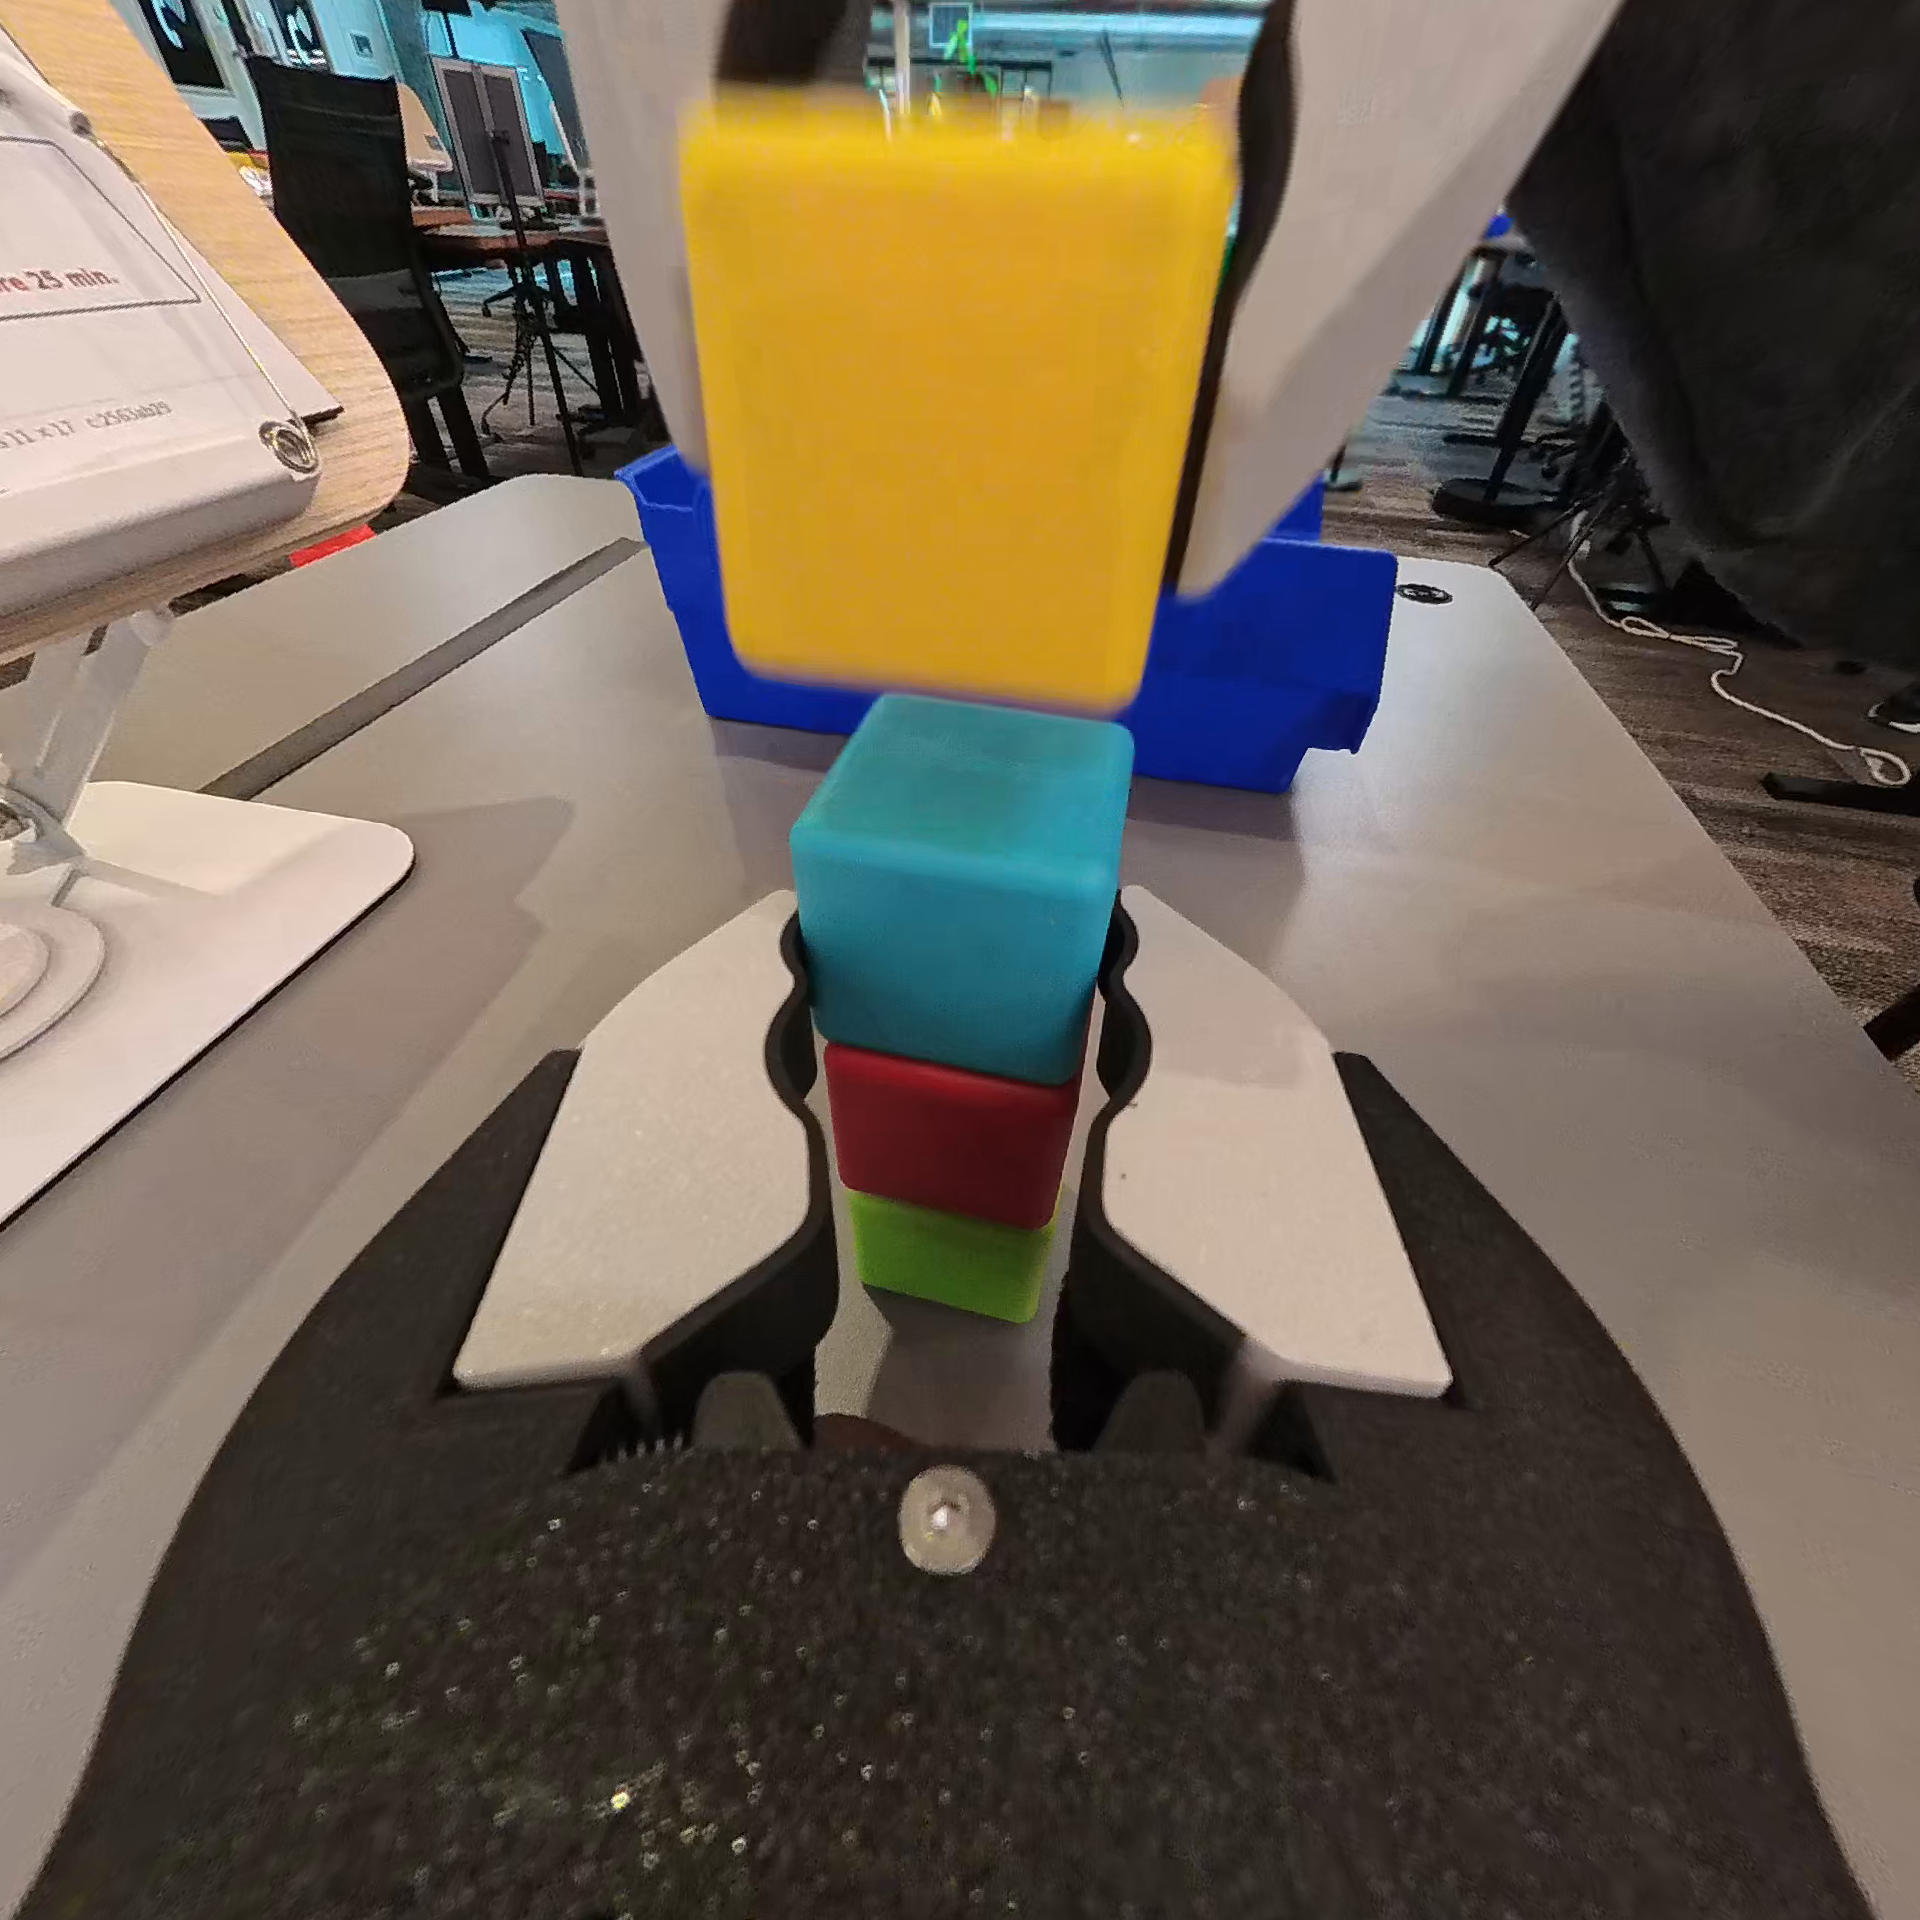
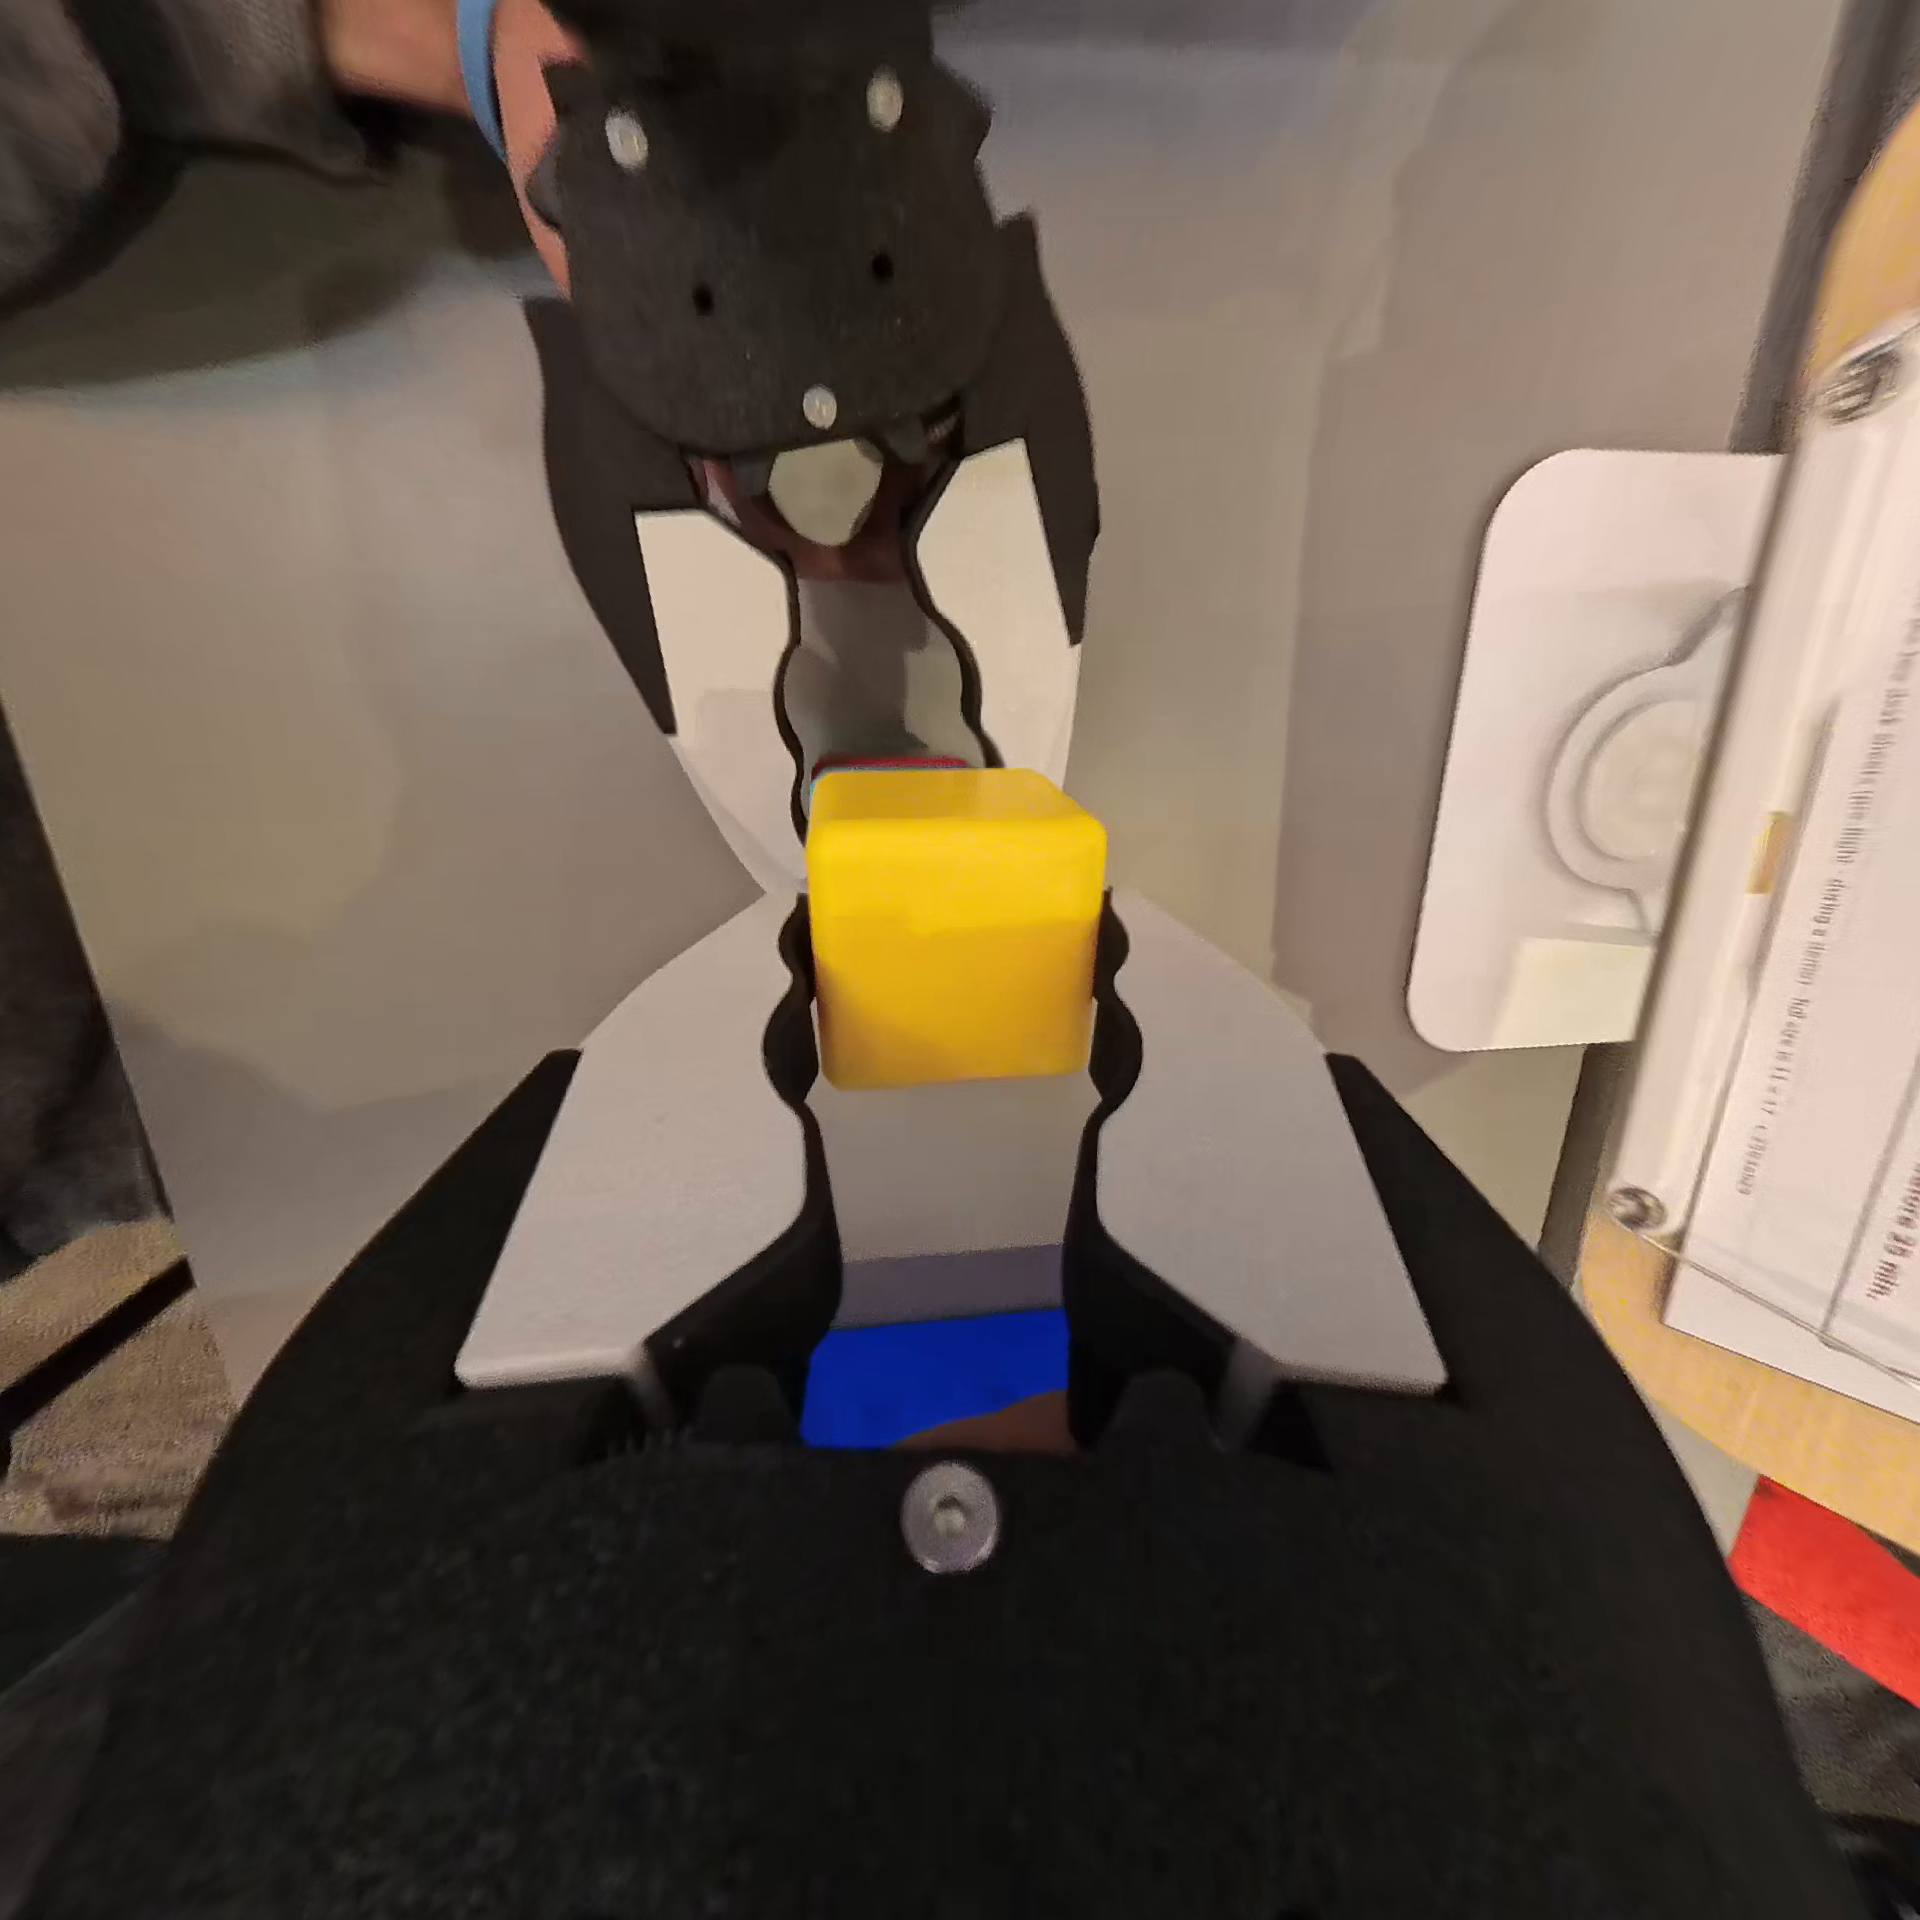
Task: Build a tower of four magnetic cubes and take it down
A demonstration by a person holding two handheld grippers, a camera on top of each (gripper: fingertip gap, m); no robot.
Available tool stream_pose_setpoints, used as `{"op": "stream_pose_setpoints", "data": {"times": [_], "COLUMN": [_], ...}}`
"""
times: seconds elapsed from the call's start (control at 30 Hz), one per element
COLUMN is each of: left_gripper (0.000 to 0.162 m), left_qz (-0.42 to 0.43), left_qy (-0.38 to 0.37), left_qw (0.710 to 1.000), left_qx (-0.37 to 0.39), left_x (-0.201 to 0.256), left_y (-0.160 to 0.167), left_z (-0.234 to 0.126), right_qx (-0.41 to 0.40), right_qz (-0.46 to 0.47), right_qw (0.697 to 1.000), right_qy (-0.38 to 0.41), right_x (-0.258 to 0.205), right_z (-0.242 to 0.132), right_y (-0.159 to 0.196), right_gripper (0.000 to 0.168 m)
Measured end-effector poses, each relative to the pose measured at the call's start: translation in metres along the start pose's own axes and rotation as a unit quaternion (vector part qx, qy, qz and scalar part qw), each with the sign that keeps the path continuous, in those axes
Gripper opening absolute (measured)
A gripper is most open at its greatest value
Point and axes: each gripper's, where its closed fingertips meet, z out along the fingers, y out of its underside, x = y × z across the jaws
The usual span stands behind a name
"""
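Observation:
A stack of three cubes stands on the grey table (image 1: 1455, 987): green cube (image 1: 951, 1257) at the bottom, red cube (image 1: 951, 1138) in the middle, teal cube (image 1: 961, 894) on top. My left gripper (image 1: 956, 935) is shut on the teal cube's sides. My right gripper (image 2: 951, 935) is shut on a yellow cube (image 2: 951, 935) and holds it from above, right over the stack. The yellow cube (image 1: 945, 395) is blurred in the left wrist view, so I cannot tell whether it touches the teal cube. In the right wrist view the yellow cube hides nearly all of the stack.
A blue bin (image 1: 1257, 665) stands just behind the stack. A white stand base (image 1: 208, 935) with a clear sign holder (image 1: 125, 343) sits at the left, and shows in the right wrist view (image 2: 1558, 748). A person's dark sleeve (image 1: 1714, 312) hangs at upper right. The table's right edge is near.

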Motion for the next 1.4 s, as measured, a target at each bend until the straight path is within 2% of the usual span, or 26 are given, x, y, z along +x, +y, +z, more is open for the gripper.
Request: {"op": "stream_pose_setpoints", "data": {"times": [0.1,0.27,0.37,0.5,0.57,0.67,0.83,0.93,1.07,1.4], "left_gripper": [0.052,0.052,0.052,0.052,0.052,0.051,0.051,0.051,0.051,0.051], "left_qz": [-0.001,-0.001,0.001,0.003,0.003,0.003,0.003,0.002,0.002,0.002], "left_qy": [-0.001,-0.003,-0.006,-0.009,-0.009,-0.009,-0.008,-0.009,-0.009,-0.009], "left_qw": [1.000,1.000,1.000,1.000,1.000,1.000,1.000,1.000,1.000,1.000], "left_qx": [0.000,-0.003,-0.007,-0.009,-0.009,-0.009,-0.010,-0.008,-0.008,-0.009], "left_x": [0.000,0.000,0.000,0.000,0.000,0.000,0.000,0.000,-0.001,-0.001], "left_y": [0.000,0.000,0.000,0.001,0.001,0.001,0.001,0.001,0.001,0.001], "left_z": [0.000,0.000,0.000,-0.001,-0.001,-0.001,-0.001,-0.001,-0.001,-0.002], "right_qx": [0.020,0.009,0.004,-0.008,-0.011,-0.041,-0.076,-0.097,-0.095,-0.111], "right_qz": [0.006,0.022,0.065,0.166,0.220,0.272,0.313,0.322,0.325,0.326], "right_qw": [1.000,0.995,0.985,0.962,0.953,0.944,0.940,0.938,0.939,0.938], "right_qy": [0.021,0.101,0.162,0.216,0.207,0.181,0.114,0.084,0.058,0.033], "right_x": [0.005,0.017,0.031,0.056,0.058,0.048,0.010,-0.012,-0.030,-0.046], "right_z": [-0.034,-0.109,-0.149,-0.176,-0.168,-0.134,-0.056,-0.017,0.014,0.043], "right_y": [-0.004,0.020,0.056,0.133,0.172,0.227,0.278,0.295,0.299,0.305], "right_gripper": [0.051,0.051,0.051,0.051,0.051,0.051,0.051,0.051,0.051,0.051]}}
